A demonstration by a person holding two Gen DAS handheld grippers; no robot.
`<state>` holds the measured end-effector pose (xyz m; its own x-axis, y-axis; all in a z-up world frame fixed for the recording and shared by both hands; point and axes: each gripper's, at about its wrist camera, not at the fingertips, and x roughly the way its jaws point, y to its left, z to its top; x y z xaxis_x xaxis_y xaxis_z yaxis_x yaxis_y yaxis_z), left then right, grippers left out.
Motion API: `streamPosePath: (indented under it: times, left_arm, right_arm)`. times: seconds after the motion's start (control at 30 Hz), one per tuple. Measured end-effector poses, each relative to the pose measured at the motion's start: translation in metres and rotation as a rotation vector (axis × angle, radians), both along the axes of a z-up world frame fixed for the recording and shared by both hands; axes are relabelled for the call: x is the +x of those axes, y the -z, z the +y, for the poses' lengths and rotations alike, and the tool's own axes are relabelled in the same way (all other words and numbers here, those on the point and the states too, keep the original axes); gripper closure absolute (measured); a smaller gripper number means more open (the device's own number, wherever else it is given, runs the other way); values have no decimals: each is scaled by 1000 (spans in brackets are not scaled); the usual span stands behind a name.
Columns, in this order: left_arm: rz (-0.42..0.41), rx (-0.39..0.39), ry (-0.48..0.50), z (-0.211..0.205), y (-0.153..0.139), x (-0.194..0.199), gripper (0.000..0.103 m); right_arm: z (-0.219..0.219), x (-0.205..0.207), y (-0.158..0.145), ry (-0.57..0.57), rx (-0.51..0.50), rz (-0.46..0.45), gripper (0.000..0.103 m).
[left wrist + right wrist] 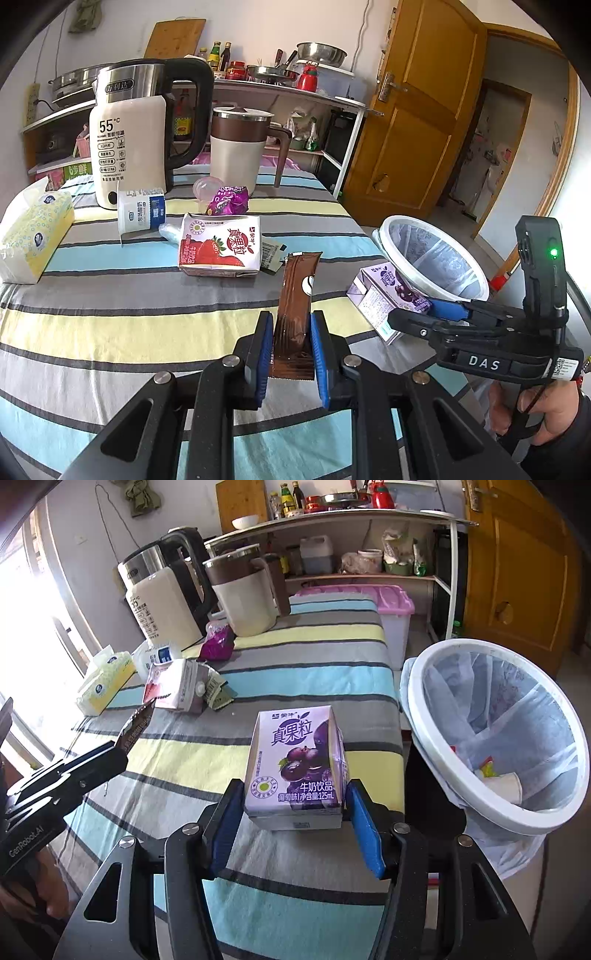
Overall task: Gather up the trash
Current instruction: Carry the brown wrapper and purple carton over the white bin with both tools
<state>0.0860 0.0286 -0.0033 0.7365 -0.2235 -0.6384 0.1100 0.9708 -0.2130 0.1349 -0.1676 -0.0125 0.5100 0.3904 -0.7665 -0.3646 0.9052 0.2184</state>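
Left gripper point(291, 354) jaws pinch the lower end of a brown snack wrapper point(295, 295), which stands up from the blue pads above the striped worktop point(129, 314). Right gripper point(295, 825) jaws are clamped on both sides of a purple grape milk carton point(295, 764), held upright, label facing the camera, over the worktop's right edge. In the left wrist view the same carton sits at the right gripper's tip, just beside the bin rim.

White trash bin point(436, 738) with a pale liner stands just off the worktop's right side; a paper cup point(504, 786) and scraps of packaging lie in it.

Trash left on the worktop:
- strawberry milk carton point(219, 245), lying flat, mid-worktop
- torn paper bits point(271, 256) touching its right side
- yogurt cup point(142, 210) on its side, left of it
- purple wrapper point(229, 201) behind it
- small clear plastic cup point(207, 188) beside the wrapper

Further back: electric kettle point(129, 133), brown-and-cream jug point(240, 147). Tissue pack point(33, 236) at the left edge. A hand point(543, 413) grips the right gripper's handle.
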Motion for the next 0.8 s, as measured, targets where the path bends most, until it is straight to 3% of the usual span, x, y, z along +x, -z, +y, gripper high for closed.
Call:
streamPosePath:
  times: [0.47, 0.8]
  left_arm:
    - [19, 2, 4, -4, 4, 3, 82]
    - [4, 8, 49, -26, -3, 10, 82]
  right_arm:
    - [4, 3, 4, -22, -4, 8, 48]
    - [-20, -10, -18, 14, 47, -54, 48]
